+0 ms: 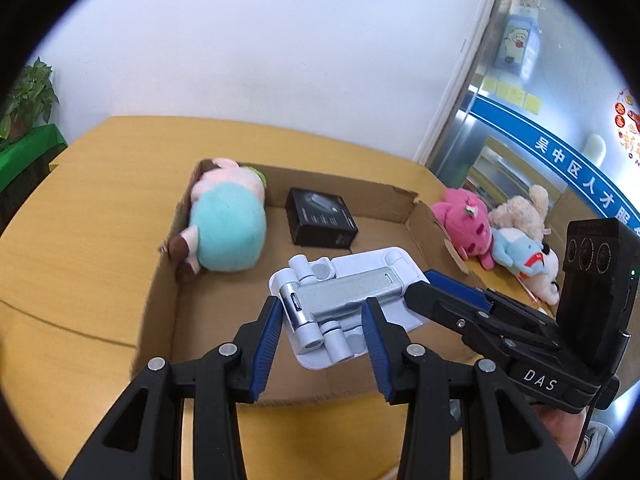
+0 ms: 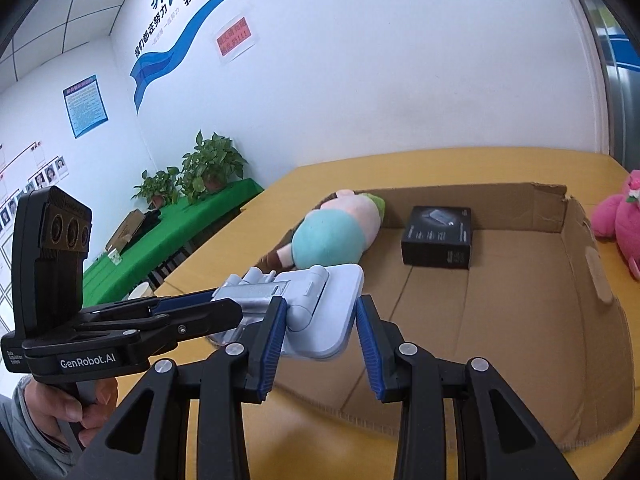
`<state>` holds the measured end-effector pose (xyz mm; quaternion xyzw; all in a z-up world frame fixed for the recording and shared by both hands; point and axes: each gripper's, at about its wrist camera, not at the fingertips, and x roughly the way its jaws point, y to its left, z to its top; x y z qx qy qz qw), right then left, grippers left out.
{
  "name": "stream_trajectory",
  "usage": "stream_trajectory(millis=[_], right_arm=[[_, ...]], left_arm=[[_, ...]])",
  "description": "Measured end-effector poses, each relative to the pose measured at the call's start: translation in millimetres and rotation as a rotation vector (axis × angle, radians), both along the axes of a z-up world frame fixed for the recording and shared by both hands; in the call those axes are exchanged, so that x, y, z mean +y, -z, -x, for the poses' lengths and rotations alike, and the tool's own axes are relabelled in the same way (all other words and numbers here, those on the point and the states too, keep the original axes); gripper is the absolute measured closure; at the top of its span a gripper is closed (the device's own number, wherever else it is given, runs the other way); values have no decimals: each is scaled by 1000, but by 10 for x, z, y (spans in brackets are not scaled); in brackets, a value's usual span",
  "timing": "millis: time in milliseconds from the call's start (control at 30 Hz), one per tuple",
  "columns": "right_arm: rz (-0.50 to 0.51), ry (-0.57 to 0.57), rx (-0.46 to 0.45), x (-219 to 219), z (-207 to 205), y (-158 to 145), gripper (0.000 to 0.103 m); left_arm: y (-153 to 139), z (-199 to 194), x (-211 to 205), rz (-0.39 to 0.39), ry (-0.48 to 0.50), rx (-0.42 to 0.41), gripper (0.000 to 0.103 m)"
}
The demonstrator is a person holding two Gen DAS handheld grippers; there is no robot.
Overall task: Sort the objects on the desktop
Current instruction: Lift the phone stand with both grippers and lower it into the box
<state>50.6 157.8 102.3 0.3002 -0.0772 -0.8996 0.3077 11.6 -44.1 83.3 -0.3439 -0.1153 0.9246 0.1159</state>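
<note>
A white and silver folding stand (image 1: 340, 300) hangs over the open cardboard box (image 1: 344, 184), held from two sides. My left gripper (image 1: 322, 320) is shut on its silver arm. My right gripper (image 1: 432, 288) reaches in from the right and grips the white plate. In the right wrist view the stand (image 2: 332, 312) sits between the right gripper's (image 2: 320, 320) blue pads, and the left gripper (image 2: 228, 300) comes in from the left, held by a hand. Inside the box (image 2: 580, 260) lie a teal-bodied plush (image 1: 228, 236) (image 2: 332, 236) and a black carton (image 1: 320, 220) (image 2: 438, 236).
On the yellow table (image 1: 80, 200), right of the box, lie a pink plush (image 1: 468, 224) (image 2: 620, 216), a beige plush (image 1: 520, 208) and a blue-and-white plush (image 1: 528, 260). Potted plants (image 2: 208, 164) stand on a green-covered side table (image 2: 160, 232) by the wall.
</note>
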Motion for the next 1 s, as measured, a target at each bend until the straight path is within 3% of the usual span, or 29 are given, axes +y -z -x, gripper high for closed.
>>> stream_trajectory(millis=[133,433,667,900,1000], right_arm=[[27,-17,-46,-158,290,59,68],[53,-11,-249,-498,672,720,68],[10,-1,-383,-626,833,967,68],[-32,-1,-499,-781,948,1154,65],[-48,-2,-517,-814,981,1155,65]], left_arm=[[-1,231,-178,24,-17,-5,63],[438,561,-412,52,-30,-149,63],[694,656,-485,60,-43,-256,63],[730,676,-415,168,-60,-279,63],[745,682,-380,217,-60,-293,68]])
